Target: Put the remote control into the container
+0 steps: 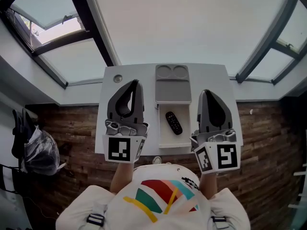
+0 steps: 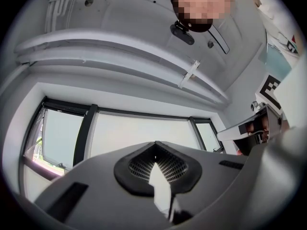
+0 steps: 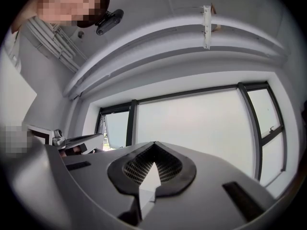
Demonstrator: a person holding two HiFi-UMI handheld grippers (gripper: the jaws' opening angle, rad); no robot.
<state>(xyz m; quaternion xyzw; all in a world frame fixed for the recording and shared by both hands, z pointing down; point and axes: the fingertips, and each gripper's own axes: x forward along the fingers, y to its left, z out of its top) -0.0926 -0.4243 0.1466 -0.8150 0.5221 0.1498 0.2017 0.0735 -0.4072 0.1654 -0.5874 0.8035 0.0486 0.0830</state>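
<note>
Remote control (image 1: 173, 122) lies inside the white box (image 1: 163, 140) on the table (image 1: 139, 73), on the person's side of the gray tray (image 1: 171, 91). Its long axis runs roughly away from the person, slightly slanted. It sits between and below both raised tools, and the right gripper (image 1: 205, 93) looks a little nearer than the left gripper (image 1: 135, 82). Both pairs of fingers are pressed together on nothing. Only the head view shows the remote; the gripper views point up at ceiling and windows.
</note>
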